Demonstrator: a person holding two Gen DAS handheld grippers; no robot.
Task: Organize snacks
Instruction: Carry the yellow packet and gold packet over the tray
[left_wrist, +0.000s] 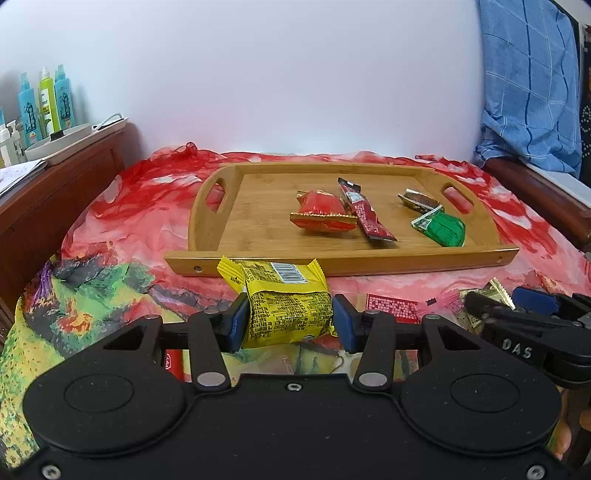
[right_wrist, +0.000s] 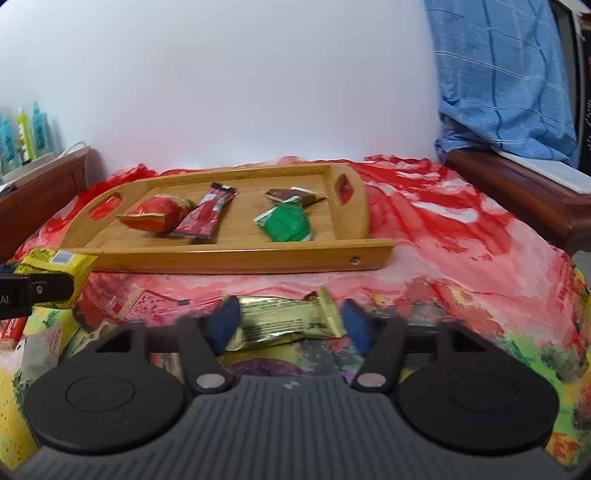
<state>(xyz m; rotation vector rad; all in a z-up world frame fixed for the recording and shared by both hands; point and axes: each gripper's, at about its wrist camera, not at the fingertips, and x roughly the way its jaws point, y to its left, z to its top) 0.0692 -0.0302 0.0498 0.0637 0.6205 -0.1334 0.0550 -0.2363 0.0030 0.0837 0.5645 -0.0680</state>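
My left gripper (left_wrist: 289, 318) is shut on a yellow snack pack (left_wrist: 284, 302), held just in front of the wooden tray (left_wrist: 258, 221). The pack also shows at the left of the right wrist view (right_wrist: 55, 266). The tray (right_wrist: 236, 254) holds a red pack (left_wrist: 323, 212), a dark red stick pack (left_wrist: 364, 214), a brown pack (left_wrist: 419, 201) and a green pack (left_wrist: 443, 229). My right gripper (right_wrist: 290, 321) is open with its pads either side of a gold snack pack (right_wrist: 284, 321) that lies on the cloth.
A colourful red and green cloth (left_wrist: 122, 236) covers the surface. More loose wrappers (right_wrist: 147, 306) lie on it between the grippers. A wooden side table (left_wrist: 55, 184) with bottles stands at the left. A blue cloth (left_wrist: 528, 85) hangs over furniture at the right.
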